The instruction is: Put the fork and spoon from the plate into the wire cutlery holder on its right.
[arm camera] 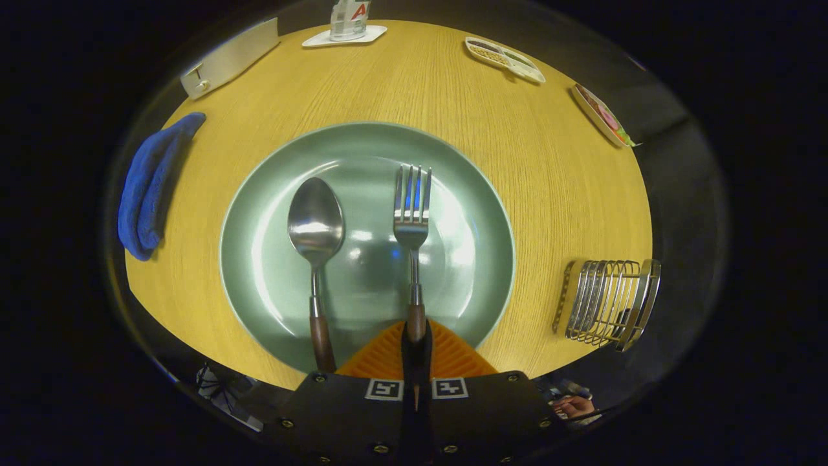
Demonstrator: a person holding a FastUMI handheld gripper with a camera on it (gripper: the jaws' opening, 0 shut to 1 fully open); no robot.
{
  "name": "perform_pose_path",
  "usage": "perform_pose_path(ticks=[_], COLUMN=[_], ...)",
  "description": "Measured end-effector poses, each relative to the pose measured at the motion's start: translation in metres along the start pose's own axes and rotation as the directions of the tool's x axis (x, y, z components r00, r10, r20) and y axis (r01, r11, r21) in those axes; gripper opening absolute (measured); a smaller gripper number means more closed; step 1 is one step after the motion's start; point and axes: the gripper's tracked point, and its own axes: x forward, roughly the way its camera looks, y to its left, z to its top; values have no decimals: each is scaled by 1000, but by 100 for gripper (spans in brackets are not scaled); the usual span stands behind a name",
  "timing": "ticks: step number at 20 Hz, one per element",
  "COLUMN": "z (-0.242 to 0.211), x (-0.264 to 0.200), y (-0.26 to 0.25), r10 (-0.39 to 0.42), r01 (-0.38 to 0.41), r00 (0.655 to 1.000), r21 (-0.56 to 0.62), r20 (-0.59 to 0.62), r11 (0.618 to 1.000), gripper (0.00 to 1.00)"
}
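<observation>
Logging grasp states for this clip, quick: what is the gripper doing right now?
Gripper: shut on the fork, both fingers pressing its wooden handle, over the plate.

1. Fingers (389, 353) closed on fork (412, 223) handle over near rim of plate (259, 259); almost no gap left between them.
2. Spoon (315, 226) just left of fork, parallel, apart from it; narrow lane of bare plate between.
3. Right of plate: open strip of table (550, 194), then holder (608, 303) near table edge.
4. Left of plate: bare wood, then blue cloth (150, 188) at edge.
5. Far side: wide clear wood; small items only along far rim.
</observation>
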Motion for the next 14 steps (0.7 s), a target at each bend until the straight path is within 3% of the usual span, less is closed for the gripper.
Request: perform_pose_path(ticks=[14], z=[43], x=[-70], y=[-22], r10=[-84], r01=[59], r00=[971], r21=[114], r20=[225], r11=[992], gripper=[2])
